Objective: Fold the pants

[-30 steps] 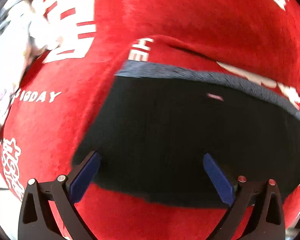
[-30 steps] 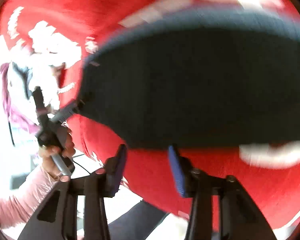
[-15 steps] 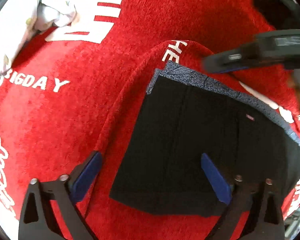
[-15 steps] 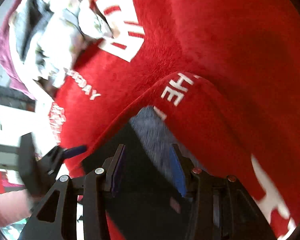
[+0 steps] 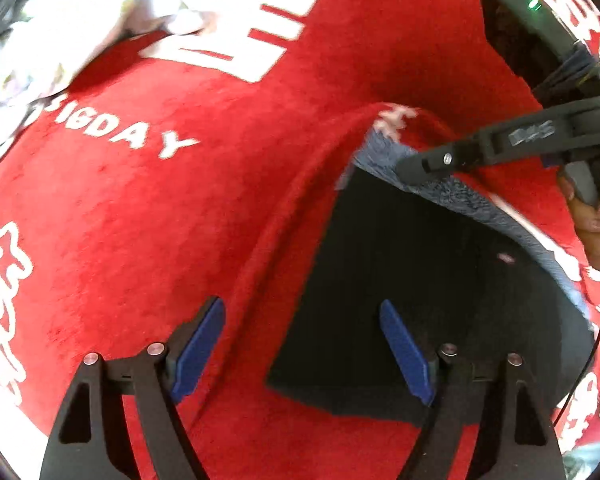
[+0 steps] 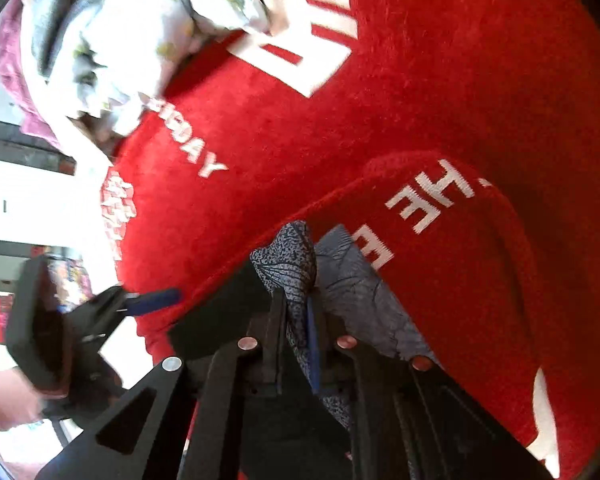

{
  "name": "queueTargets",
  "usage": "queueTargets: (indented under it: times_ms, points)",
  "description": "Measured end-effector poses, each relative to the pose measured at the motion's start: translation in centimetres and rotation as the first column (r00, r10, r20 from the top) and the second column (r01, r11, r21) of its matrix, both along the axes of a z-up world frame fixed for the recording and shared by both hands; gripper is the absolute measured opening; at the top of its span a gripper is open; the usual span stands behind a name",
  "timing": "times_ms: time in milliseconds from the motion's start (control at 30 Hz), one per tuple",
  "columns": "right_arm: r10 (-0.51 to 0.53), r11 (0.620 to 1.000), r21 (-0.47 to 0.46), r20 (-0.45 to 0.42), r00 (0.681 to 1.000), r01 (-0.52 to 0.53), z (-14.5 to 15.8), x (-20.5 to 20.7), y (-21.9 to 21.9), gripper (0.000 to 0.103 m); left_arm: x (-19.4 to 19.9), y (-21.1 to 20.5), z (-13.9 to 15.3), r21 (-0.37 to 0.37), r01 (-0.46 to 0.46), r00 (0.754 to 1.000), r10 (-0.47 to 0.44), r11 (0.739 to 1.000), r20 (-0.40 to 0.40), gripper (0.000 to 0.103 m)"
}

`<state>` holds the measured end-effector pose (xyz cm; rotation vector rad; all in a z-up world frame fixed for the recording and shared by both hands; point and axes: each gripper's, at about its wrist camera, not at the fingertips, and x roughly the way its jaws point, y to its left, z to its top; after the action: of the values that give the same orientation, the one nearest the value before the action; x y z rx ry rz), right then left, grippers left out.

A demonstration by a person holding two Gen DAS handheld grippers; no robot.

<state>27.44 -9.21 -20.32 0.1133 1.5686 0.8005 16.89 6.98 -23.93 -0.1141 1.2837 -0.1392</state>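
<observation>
Black pants (image 5: 420, 280) lie folded on a red cloth (image 5: 140, 220) with white lettering; a grey speckled edge (image 5: 452, 196) runs along their far side. My left gripper (image 5: 304, 344) hangs over the pants' near left edge with its jaws closing. The edge and a ridge of red cloth lie between the blue pads (image 5: 198, 344), which touch nothing. My right gripper (image 6: 296, 320) is shut on the grey speckled edge (image 6: 288, 256) at the far left corner. The left wrist view shows the right gripper (image 5: 412, 166) at that corner. The right wrist view shows the left gripper (image 6: 152, 300).
A heap of white patterned laundry (image 5: 60, 40) sits at the cloth's far left, with a maroon garment (image 6: 12, 72) beside it. A person's hand (image 5: 596, 220) holds the right gripper's handle. The red cloth (image 6: 420, 100) bulges up in a fold behind the pants.
My right gripper swung over to the pants' far left corner and shut on the grey edge. My left gripper slid left to the pants' left edge, and its jaws narrowed.
</observation>
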Motion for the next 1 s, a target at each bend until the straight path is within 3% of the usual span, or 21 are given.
queueTargets:
  times_ms: [67,133,167,267,400,467,533,700,1000]
  points:
    - [-0.032,0.996,-0.087,0.020,0.999,0.033,-2.1,0.3,0.6,0.010,0.0,0.3,-0.1,0.036,-0.030,0.999,0.030,0.999,-0.009,0.081]
    - [-0.129,0.988,-0.084,0.019,0.991,0.130,-3.3,0.8,0.3,0.013,-0.2,0.4,0.4,0.059,-0.050,0.999,0.050,0.997,0.003,0.081]
    - [-0.190,0.980,-0.066,0.002,0.982,0.190,-3.3,0.9,0.1,0.019,-0.4,0.2,1.0,0.076,-0.048,0.999,0.046,0.996,0.019,0.081]
    - [-0.232,0.970,-0.066,0.019,0.972,0.233,-1.5,-0.1,-0.6,0.040,-1.1,-0.8,2.3,0.103,-0.020,0.999,0.015,0.994,0.050,0.082]
    - [-0.262,0.964,-0.036,0.052,0.964,0.264,2.1,-3.1,-3.3,0.054,-1.9,-2.4,3.0,0.098,0.011,0.999,-0.014,0.995,0.031,0.082]
    - [-0.296,0.953,-0.052,0.049,0.954,0.299,3.4,-4.8,-5.6,0.055,-2.6,-3.7,3.1,0.094,0.032,0.999,-0.032,0.995,0.005,0.085]
    - [-0.331,0.940,-0.072,0.035,0.943,0.332,4.0,-6.3,-8.0,0.057,-3.2,-5.2,3.2,0.090,0.047,0.999,-0.046,0.995,-0.011,0.102]
    - [-0.425,0.902,-0.089,-0.005,0.905,0.423,4.7,-10.5,-14.1,0.068,-5.2,-9.4,3.9,0.103,0.130,0.991,-0.131,0.986,-0.002,0.102]
    - [-0.576,0.815,-0.094,-0.033,0.817,0.571,5.0,-18.0,-24.6,0.078,-8.0,-18.6,4.5,0.150,0.272,0.962,-0.273,0.951,-0.015,0.102]
